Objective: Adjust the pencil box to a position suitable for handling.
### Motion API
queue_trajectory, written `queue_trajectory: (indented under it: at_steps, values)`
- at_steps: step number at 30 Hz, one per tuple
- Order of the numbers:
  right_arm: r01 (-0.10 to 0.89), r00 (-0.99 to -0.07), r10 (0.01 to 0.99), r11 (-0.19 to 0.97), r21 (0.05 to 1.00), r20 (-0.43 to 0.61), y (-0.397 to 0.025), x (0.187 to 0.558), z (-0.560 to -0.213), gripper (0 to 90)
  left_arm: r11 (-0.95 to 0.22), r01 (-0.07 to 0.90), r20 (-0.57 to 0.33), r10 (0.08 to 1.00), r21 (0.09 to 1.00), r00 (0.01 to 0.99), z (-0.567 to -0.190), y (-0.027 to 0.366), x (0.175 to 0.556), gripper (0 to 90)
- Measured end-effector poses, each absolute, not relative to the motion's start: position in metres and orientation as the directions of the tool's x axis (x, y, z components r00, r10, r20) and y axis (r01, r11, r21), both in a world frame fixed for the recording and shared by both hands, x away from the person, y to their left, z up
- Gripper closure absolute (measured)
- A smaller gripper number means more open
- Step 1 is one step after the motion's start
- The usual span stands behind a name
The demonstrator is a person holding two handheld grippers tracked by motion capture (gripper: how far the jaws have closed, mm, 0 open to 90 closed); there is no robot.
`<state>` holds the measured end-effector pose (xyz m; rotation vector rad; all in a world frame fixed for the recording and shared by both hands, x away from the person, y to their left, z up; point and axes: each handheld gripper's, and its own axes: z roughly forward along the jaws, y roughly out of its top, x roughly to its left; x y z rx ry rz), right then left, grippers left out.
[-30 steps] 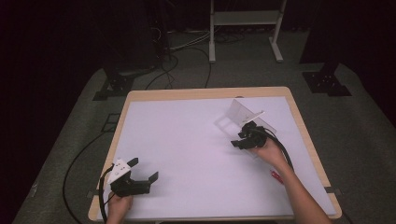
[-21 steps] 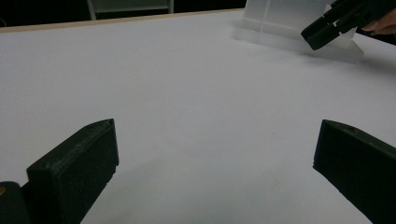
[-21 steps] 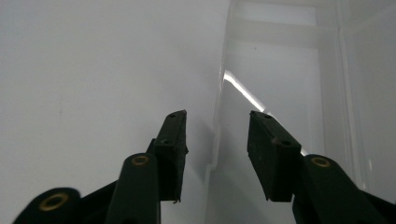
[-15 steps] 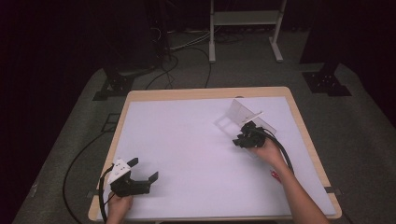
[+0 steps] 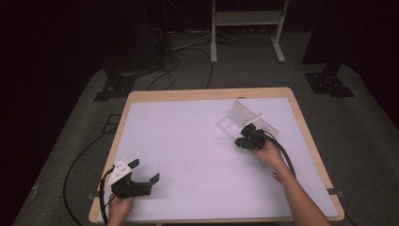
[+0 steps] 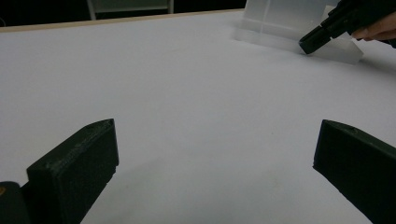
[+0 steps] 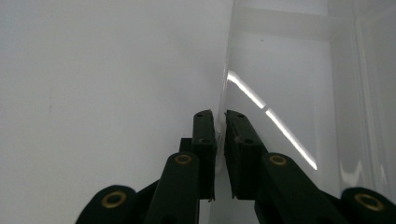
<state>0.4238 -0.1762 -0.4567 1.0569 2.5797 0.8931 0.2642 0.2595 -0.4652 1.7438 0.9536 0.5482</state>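
From above, my right gripper (image 5: 245, 136) has barely moved in the last second, staying clamped on the clear plastic stand (image 5: 244, 114) at the table's (image 5: 188, 141) far right. My left gripper (image 6: 215, 163) rests near me, jaws wide, holding nothing. Along my right jaws, the stand's thin edge (image 7: 224, 93) sits pinched, so the grip seems settled.

Your clear plastic stand (image 5: 244, 116) sits on the counter (image 5: 188, 136) toward its far right. Your right tongs (image 5: 245, 133) meet its near edge; your left tongs (image 5: 145, 172) rest near-left, well apart.
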Motion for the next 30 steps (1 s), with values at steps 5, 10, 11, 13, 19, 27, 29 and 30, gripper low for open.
queue_trajectory:
  at_steps: [5,10,11,13,19,27,29,30]
  values:
    - [0.549,-0.723,0.691,0.575,0.607,0.0,-0.175,0.423,-0.456,83.4,-0.158,0.341,-0.075,0.81,0.926,0.581,-0.465,0.259,0.264,0.0]
    - [0.54,-0.722,0.691,0.577,0.613,-0.014,-0.178,0.421,-0.453,85.9,-0.158,0.342,-0.076,0.811,0.926,0.58,-0.465,0.259,0.264,0.0]
    - [0.532,-0.725,0.688,0.581,0.616,-0.022,-0.178,0.421,-0.452,86.0,-0.159,0.342,-0.075,0.811,0.926,0.58,-0.465,0.259,0.264,0.0]
    - [0.526,-0.726,0.687,0.583,0.62,-0.03,-0.177,0.42,-0.452,86.0,-0.159,0.342,-0.076,0.81,0.926,0.581,-0.465,0.26,0.264,0.0]
    - [0.503,-0.732,0.678,0.597,0.625,-0.058,-0.176,0.419,-0.45,85.8,-0.158,0.343,-0.077,0.81,0.926,0.581,-0.465,0.26,0.265,0.0]
    - [0.469,-0.747,0.66,0.611,0.638,-0.084,-0.176,0.414,-0.442,85.9,-0.159,0.346,-0.078,0.81,0.924,0.581,-0.465,0.259,0.265,0.0]
    - [0.456,-0.752,0.653,0.612,0.646,-0.087,-0.177,0.412,-0.438,85.9,-0.16,0.347,-0.078,0.81,0.924,0.582,-0.465,0.259,0.265,0.0]
    - [0.456,-0.752,0.653,0.612,0.646,-0.087,-0.177,0.412,-0.438,85.9,-0.16,0.347,-0.078,0.81,0.924,0.582,-0.465,0.259,0.265,0.0]
